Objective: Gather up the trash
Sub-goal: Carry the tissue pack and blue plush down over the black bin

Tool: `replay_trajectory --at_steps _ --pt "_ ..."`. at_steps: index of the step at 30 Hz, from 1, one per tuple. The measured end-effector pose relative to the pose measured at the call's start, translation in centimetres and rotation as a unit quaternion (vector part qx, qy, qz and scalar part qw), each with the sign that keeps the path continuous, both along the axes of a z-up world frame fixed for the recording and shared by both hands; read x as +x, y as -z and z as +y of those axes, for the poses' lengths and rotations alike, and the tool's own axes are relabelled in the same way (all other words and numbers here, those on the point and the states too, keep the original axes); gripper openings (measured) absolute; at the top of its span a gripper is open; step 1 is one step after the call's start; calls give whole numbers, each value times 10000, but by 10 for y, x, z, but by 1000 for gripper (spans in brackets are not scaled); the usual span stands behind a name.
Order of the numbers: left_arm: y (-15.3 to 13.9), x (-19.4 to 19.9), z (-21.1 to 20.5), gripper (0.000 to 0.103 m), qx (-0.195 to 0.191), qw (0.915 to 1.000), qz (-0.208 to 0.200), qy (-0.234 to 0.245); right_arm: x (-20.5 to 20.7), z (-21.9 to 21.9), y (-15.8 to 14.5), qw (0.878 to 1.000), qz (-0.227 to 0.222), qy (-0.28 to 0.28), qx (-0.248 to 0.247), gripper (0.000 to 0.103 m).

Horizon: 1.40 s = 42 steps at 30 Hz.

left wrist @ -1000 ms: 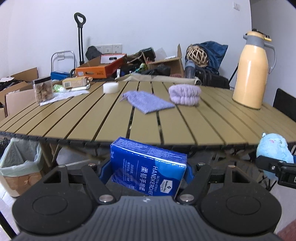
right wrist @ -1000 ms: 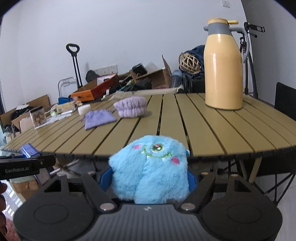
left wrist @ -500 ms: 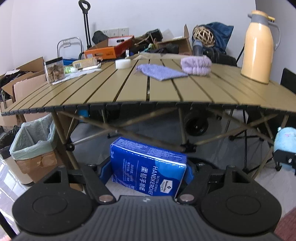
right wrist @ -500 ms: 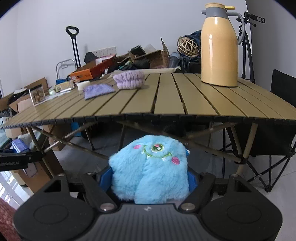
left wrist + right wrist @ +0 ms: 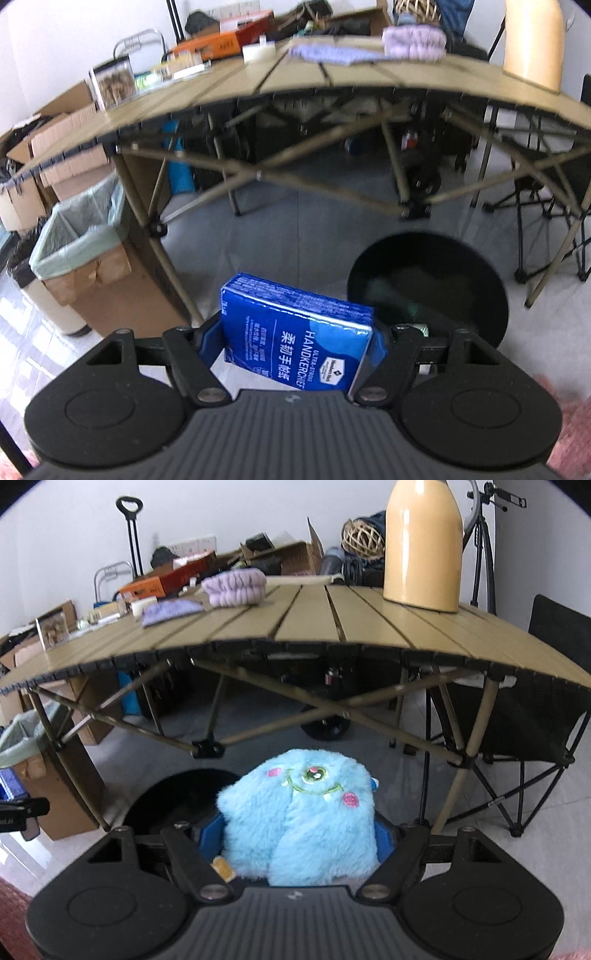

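The left tool [image 5: 297, 343] grips a blue pack of handkerchiefs [image 5: 295, 341], its blue pads pressed against both short sides of the pack, which sits tilted with its printed face up. Just past the pack, on the right in the left wrist view, a round black bin [image 5: 428, 288] stands on the grey floor [image 5: 295, 236], its dark mouth open upward with some pale bits inside that are too blurred to name. The right tool [image 5: 299, 834] is clamped on a fluffy light-blue plush toy [image 5: 299, 819] with one green eye and pink cheeks; the toy fills the gap between the pads and bulges above them. In the right wrist view the same black bin [image 5: 173, 797] lies low on the left, partly hidden behind the tool's body, and the toy is beside its rim rather than over its middle. Both tools are below the edge of the slatted tan surface [image 5: 332, 627], looking under it at its crossed legs. On the surface stand a tall yellow jug [image 5: 423, 546], a folded purple cloth [image 5: 170, 611] and a lilac fuzzy band [image 5: 234, 587]. A cardboard box lined with a pale green bag [image 5: 79, 243] stands on the floor to the left, near one leg of the surface.
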<state>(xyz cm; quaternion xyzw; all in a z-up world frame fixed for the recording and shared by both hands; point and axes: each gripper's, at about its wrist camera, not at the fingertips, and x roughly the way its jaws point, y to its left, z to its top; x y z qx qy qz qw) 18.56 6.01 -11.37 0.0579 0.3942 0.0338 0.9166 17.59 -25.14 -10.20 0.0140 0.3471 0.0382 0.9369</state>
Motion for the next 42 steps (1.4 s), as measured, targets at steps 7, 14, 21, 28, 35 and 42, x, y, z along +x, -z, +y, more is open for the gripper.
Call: replay_trajectory --at_steps 7,14,21,28,35,42 --pt "12 11 6 73 -86 9988 475 -115 9 3 10 9997 250 49 -69 76" --pt "22 24 2 73 -155 9953 948 -102 16 6 19 9989 448 68 -144 76" --pt "28 34 -2 73 -168 9919 1250 -166 22 4 27 9979 633 111 -97 76" --pt "27 44 -12 73 -242 9901 1374 -169 28 3 32 9966 799 201 -87 76" --pt "24 58 -29 73 -327 9888 1451 -113 31 0 37 9955 900 287 -106 76" --pt "20 72 -46 73 -432 9873 1524 -64 34 -6 41 9945 982 362 -97 76"
